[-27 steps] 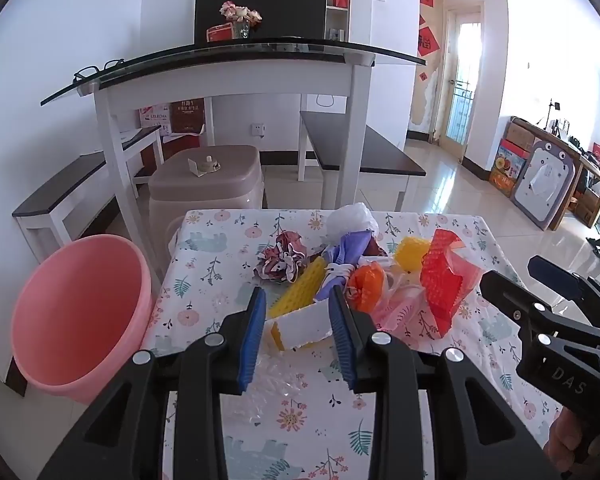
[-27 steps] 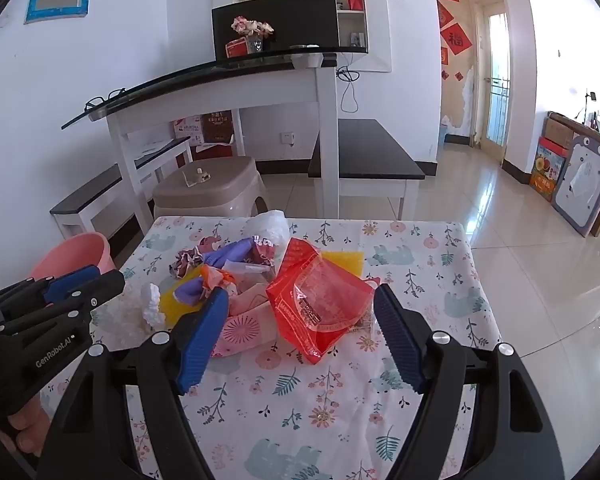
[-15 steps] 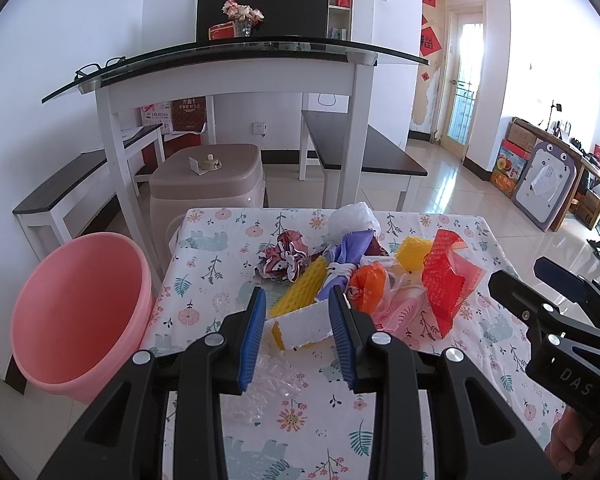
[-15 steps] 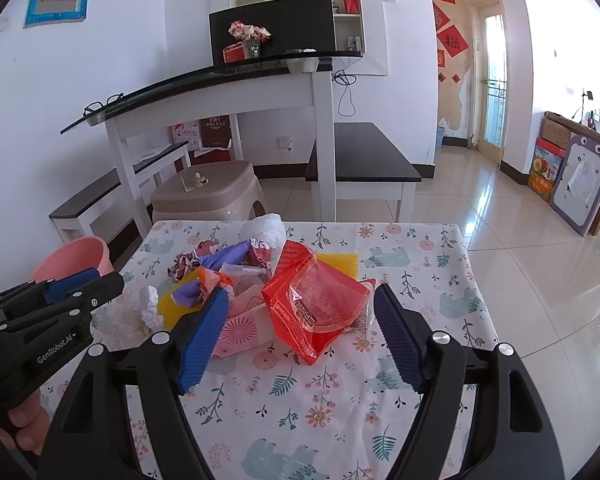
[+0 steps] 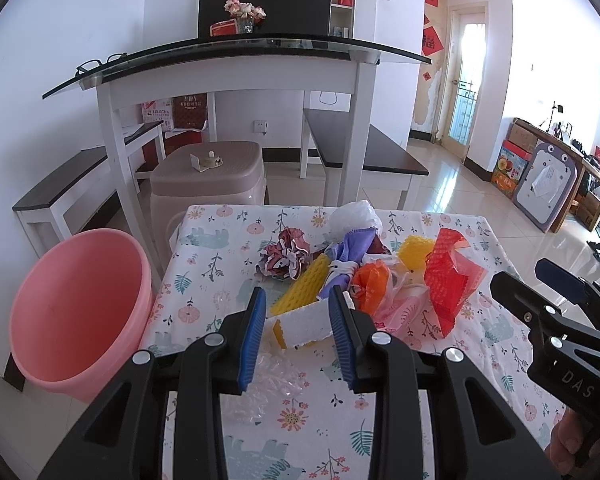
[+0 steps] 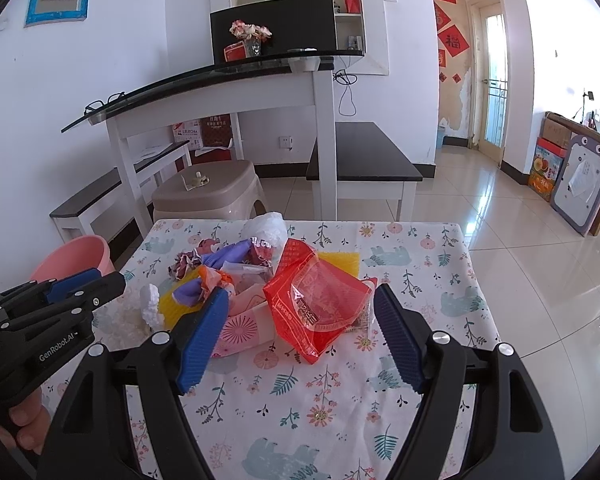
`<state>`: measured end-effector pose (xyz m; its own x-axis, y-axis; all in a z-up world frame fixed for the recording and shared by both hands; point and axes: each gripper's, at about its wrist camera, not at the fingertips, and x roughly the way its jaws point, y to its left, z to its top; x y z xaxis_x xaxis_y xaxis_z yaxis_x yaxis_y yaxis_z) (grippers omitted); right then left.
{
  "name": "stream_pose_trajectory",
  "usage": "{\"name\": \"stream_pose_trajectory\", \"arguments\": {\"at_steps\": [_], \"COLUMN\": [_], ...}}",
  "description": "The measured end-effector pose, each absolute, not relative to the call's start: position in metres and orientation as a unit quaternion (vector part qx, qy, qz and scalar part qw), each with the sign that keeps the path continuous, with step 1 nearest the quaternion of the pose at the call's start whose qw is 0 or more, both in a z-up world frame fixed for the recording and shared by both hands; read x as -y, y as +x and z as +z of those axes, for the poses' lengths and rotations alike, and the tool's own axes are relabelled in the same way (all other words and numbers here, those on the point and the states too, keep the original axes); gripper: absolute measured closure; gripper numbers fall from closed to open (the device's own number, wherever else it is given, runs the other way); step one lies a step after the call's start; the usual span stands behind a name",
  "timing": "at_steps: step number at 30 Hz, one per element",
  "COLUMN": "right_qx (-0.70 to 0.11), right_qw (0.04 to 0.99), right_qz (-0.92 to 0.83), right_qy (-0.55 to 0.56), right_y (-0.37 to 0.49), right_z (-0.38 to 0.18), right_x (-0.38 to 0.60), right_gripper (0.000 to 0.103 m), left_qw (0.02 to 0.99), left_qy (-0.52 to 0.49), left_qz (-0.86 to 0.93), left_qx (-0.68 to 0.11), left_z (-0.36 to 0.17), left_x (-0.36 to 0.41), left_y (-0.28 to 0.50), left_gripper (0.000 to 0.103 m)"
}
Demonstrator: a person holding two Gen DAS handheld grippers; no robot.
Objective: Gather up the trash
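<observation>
Left gripper (image 5: 298, 330) is clamped on the white foam piece (image 5: 306, 325), held above the floral tablecloth (image 5: 204, 272) beside the trash pile, with the pink bucket (image 5: 76, 312) off the cloth's left edge; right gripper (image 6: 300, 334) stands fully spread around the red plastic bag (image 6: 316, 304).

The pink bin's (image 5: 76, 312) base drops out of sight behind the left gripper's (image 5: 298, 330) frame, and in the right wrist view only its rim (image 6: 80, 254) peeks over that gripper's black body. The white foam block's (image 5: 306, 322) near end is covered by the blue pads. Clear crinkled plastic (image 5: 272, 376) runs under the frame. The red mesh bag's (image 6: 320, 300) printing is too small to read. A hand (image 6: 24, 420) is cut by the picture's edge.
</observation>
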<state>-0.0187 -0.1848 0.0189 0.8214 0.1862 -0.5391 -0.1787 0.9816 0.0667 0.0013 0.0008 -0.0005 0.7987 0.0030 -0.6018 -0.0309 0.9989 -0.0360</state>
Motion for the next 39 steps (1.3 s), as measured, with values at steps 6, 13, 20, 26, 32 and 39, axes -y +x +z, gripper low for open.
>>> {"name": "stream_pose_trajectory", "arguments": {"at_steps": [6,13,20,26,32,39], "right_qx": [-0.283,-0.283,-0.282,-0.281,-0.280,-0.279], "right_qw": [0.954,0.954,0.955,0.955,0.955,0.955], "right_qz": [0.096,0.096,0.096,0.096,0.097,0.097], "right_qy": [0.006,0.007,0.007,0.006,0.006,0.006], "right_y": [-0.0189,-0.0188,-0.0190,-0.0206,-0.0208,-0.0220], "right_z": [0.0182,0.0181,0.0181,0.0181,0.0182,0.0200], "right_x": [0.1842,0.1840,0.1842,0.1826,0.1830,0.1816], "right_gripper": [0.027,0.027,0.027,0.027,0.027,0.027], "left_qw": [0.948,0.948,0.948,0.948,0.948,0.948], "left_qy": [-0.023,-0.023,-0.023,-0.023,-0.024,-0.023], "left_qz": [0.009,0.009,0.009,0.009,0.009,0.009], "left_qx": [-0.317,-0.318,-0.317,-0.317,-0.317,-0.316], "left_z": [-0.0005,-0.0003,-0.0020,-0.0023,-0.0025,-0.0020], "left_x": [-0.0009,-0.0011,-0.0035,-0.0038,-0.0042,-0.0036], "left_y": [0.0015,0.0017,0.0005,0.0002,0.0003,0.0001], "left_gripper": [0.071,0.071,0.071,0.071,0.071,0.071]}}
